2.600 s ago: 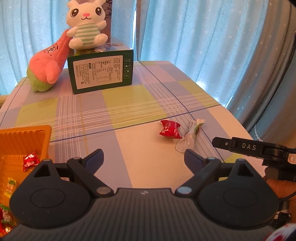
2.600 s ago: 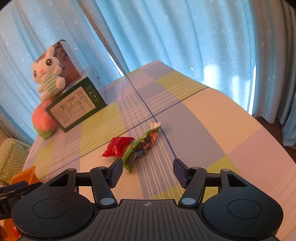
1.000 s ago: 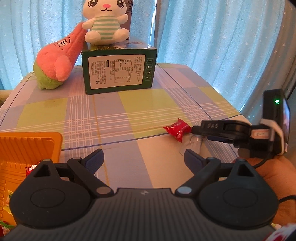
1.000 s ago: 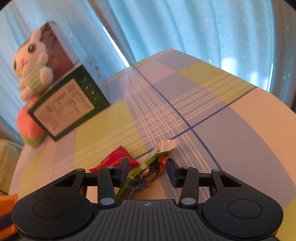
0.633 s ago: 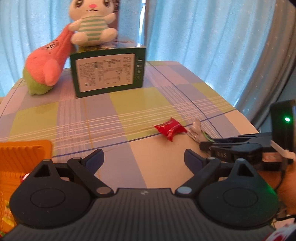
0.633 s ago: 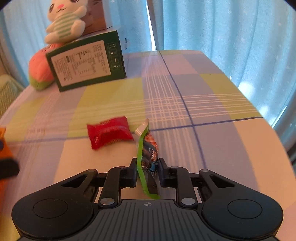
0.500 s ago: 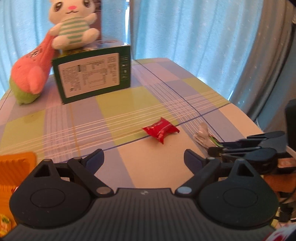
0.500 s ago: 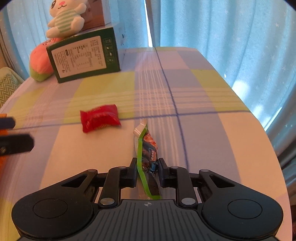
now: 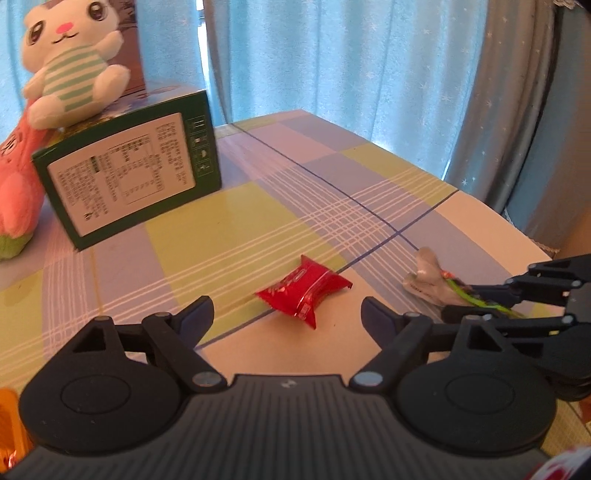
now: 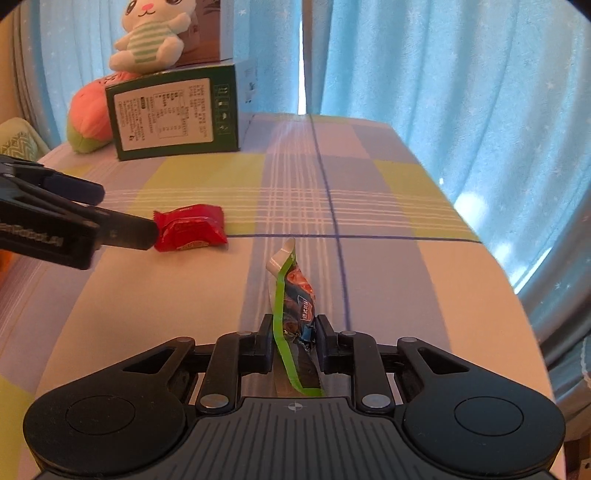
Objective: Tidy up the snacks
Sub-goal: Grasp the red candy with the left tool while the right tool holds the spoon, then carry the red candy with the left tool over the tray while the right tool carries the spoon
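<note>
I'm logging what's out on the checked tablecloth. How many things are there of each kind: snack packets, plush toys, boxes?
Snack packets: 2, the red foil packet and the green-edged clear packet clamped in the right gripper
Plush toys: 2, the white striped bunny and the pink-and-green plush
Boxes: 1, the green cardboard box
Total: 5

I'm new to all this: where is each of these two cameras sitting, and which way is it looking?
Left wrist view: sits on the left gripper, looking along its open fingers at the red snack; the right gripper shows at the right edge.
Right wrist view: sits on the right gripper, fingers shut on the green snack; the left gripper's fingers enter from the left.
Shared: both snacks, green box, plush toys, checked table, curtains.
</note>
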Demonstrator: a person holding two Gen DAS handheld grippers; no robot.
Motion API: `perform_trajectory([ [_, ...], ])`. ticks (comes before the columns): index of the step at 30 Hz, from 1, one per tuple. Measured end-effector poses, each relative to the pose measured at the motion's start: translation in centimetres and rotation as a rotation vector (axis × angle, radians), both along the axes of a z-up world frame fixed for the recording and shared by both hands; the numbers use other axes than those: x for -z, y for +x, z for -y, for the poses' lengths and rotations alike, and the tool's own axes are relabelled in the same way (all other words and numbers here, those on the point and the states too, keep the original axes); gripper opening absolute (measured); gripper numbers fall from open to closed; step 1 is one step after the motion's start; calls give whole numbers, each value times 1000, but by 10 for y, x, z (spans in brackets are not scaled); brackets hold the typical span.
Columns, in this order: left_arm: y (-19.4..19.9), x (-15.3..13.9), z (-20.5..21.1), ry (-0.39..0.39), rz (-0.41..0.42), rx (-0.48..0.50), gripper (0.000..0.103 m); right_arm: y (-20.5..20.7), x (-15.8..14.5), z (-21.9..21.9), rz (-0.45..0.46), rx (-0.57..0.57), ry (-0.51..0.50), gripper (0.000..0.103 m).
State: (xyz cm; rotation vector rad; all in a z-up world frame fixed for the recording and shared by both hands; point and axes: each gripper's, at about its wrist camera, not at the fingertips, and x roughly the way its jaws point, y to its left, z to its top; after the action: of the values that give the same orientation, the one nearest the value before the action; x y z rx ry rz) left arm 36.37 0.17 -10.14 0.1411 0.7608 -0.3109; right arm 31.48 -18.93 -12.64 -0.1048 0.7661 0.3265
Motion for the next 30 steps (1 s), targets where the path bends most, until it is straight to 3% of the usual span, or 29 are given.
perform_trajectory([
  [7,23,21,19,87,13,109,67,-3,0,12,-9,50,20,22],
  [11,29,25,27,98,23,176,57,0,1,17,-13,72,37,22],
  [13,32,27,30,89,8,182,40,1,2,17,-16,73,42,22],
  [16,30,26,31,69,-17,161,25,2,5,19,-23,77,41,22],
  [30,-72,7,12,-64,-78,-138,23,-18,-14,19,-16,50,97,22],
])
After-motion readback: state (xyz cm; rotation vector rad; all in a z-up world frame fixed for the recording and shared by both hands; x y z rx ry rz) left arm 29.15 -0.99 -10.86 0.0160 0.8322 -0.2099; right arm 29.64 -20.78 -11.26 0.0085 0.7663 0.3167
